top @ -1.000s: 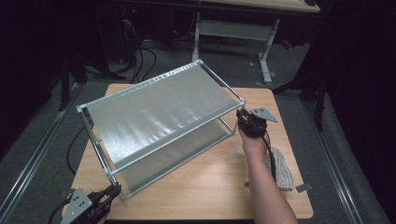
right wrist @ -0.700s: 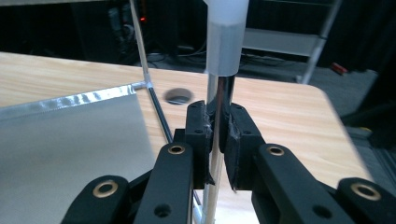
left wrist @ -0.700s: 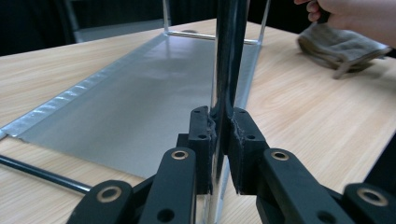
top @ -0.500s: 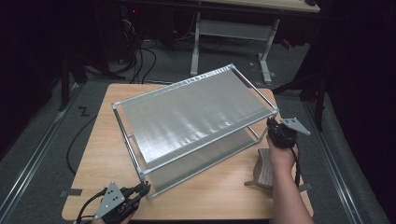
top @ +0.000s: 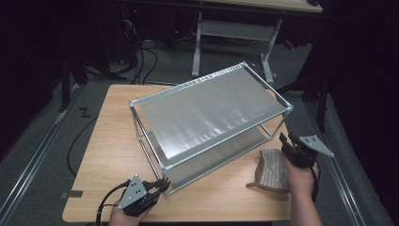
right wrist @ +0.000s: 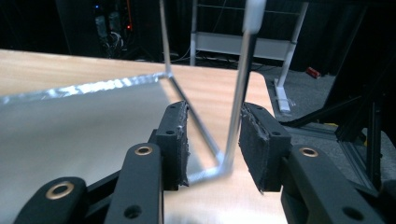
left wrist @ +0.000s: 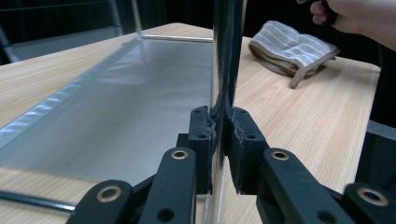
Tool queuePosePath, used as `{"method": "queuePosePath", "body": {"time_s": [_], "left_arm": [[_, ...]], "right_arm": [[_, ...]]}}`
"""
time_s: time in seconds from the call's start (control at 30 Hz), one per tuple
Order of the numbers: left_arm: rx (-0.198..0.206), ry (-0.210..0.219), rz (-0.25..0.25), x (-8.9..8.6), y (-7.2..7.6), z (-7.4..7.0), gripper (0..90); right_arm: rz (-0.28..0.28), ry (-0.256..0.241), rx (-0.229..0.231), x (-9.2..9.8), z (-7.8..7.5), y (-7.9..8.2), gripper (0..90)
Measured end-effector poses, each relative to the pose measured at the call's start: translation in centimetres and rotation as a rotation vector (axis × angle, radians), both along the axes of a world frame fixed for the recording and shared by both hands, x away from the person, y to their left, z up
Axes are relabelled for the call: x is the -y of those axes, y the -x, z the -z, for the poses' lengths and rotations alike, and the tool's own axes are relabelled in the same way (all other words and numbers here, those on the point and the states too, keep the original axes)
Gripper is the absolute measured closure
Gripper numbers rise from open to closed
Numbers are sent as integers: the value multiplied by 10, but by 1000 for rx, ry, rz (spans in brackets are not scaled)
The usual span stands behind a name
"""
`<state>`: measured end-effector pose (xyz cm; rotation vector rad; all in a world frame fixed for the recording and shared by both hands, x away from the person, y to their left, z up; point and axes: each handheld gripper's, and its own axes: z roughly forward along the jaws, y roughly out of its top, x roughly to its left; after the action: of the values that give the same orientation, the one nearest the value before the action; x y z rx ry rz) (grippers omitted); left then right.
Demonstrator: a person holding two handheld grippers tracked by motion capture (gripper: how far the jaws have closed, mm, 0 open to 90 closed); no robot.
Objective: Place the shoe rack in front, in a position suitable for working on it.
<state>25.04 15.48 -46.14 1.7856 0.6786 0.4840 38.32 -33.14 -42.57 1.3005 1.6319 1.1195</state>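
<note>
Rack (top: 207, 113) post is clamped by left hand-held gripper (left wrist: 219, 135) for steering; right hand-held gripper (right wrist: 212, 140) is held open around the far post.

Left gripper (top: 162, 184) low at near-left, fingers (left wrist: 201, 135) pinched together, right gripper (top: 285, 142) near-right, fingers (right wrist: 173, 135) parted

rack (top: 207, 113) on table (top: 103, 141) | left hand-held gripper (top: 162, 184) at corner | cloth (top: 273, 170) right

Glossy metal rack (top: 207, 113), matt wooden table (top: 108, 136), seemingly woven cloth pad (top: 273, 170).
</note>
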Motion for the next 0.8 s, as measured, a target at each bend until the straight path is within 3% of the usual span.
{"method": "queuePosePath", "body": {"time_s": [0.1,0.17,0.2,0.3,0.37,0.43,0.47,0.5,0.53,0.57,0.63,0.73,0.8], "left_arm": [[6,12,3,6,-1,1,803],[8,27,2,8,0,3,801],[8,31,0,9,0,3,801],[-15,45,-16,8,1,5,698],[-22,51,-25,7,1,7,672],[-25,33,-49,7,1,10,575],[-25,33,-49,7,1,10,558],[-17,11,-56,8,2,12,541],[-17,11,-56,8,2,12,536],[-19,6,-53,10,2,13,536],[-17,7,-50,12,3,12,536],[-2,-2,-61,15,3,11,544],[-8,13,-56,13,1,10,546]], "right_arm": [[0,15,-8,1,7,12,595],[-6,9,-15,0,15,29,577],[-6,9,-15,0,15,29,577],[-10,8,-38,-5,22,51,527],[-9,4,-47,-6,23,54,510],[1,2,-85,-10,26,65,434],[1,2,-85,-10,26,65,434],[4,-10,-123,-11,29,69,340],[4,-10,-123,-11,29,69,340],[30,4,-168,-12,38,73,211],[40,10,-181,-13,41,75,189],[38,9,-253,-12,54,76,161],[47,-18,-273,-9,59,75,163]]}}
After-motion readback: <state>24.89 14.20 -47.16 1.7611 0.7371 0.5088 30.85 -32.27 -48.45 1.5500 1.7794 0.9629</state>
